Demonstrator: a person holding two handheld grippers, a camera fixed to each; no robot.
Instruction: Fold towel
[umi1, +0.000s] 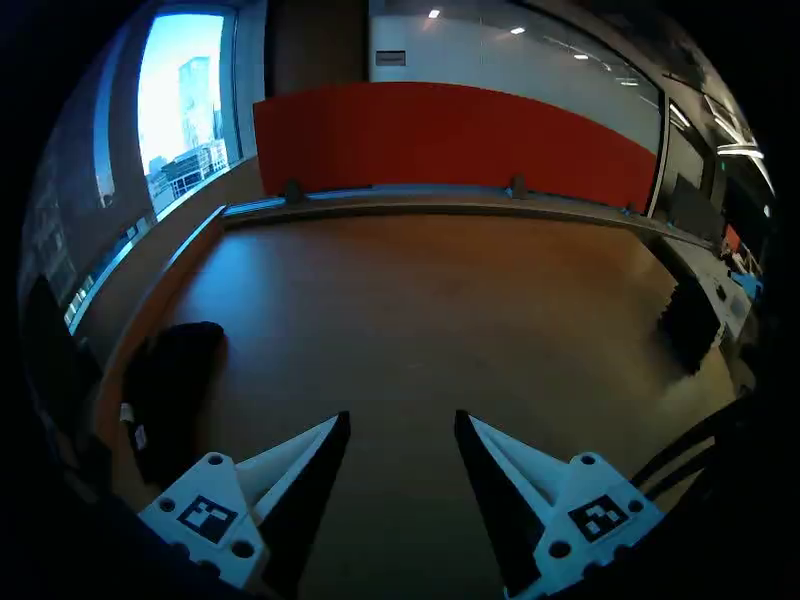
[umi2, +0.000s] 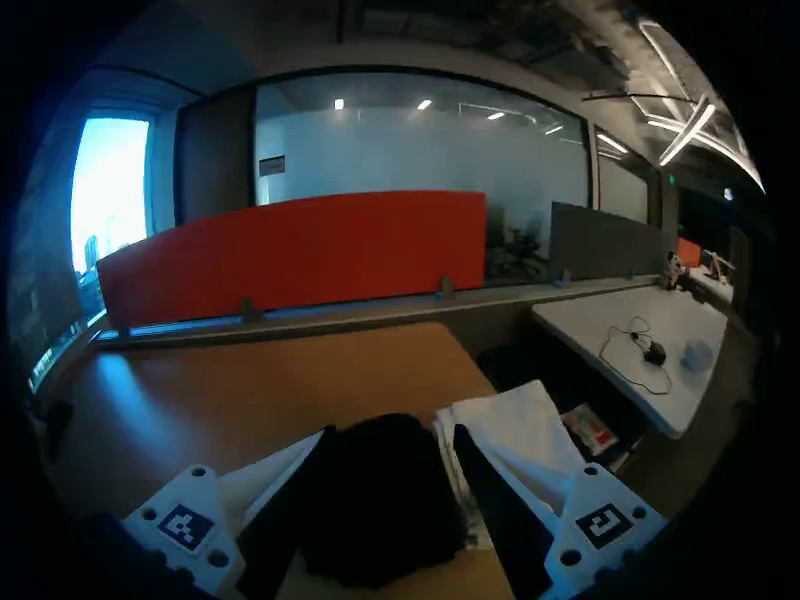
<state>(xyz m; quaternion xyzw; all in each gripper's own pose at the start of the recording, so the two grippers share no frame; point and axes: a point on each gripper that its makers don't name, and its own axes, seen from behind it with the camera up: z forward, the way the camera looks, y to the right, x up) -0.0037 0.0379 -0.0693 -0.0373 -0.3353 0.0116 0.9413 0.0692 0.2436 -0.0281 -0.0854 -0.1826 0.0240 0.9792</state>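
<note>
Two right fingers (umi2: 487, 500) flank the black towel (umi2: 380, 500).

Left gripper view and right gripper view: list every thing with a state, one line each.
left tool: open, holding nothing.
right tool: open, over the black towel, not pinching it.
black towel: lying on the table, fold unclear.
white towel: folded, beside the black towel.
</note>
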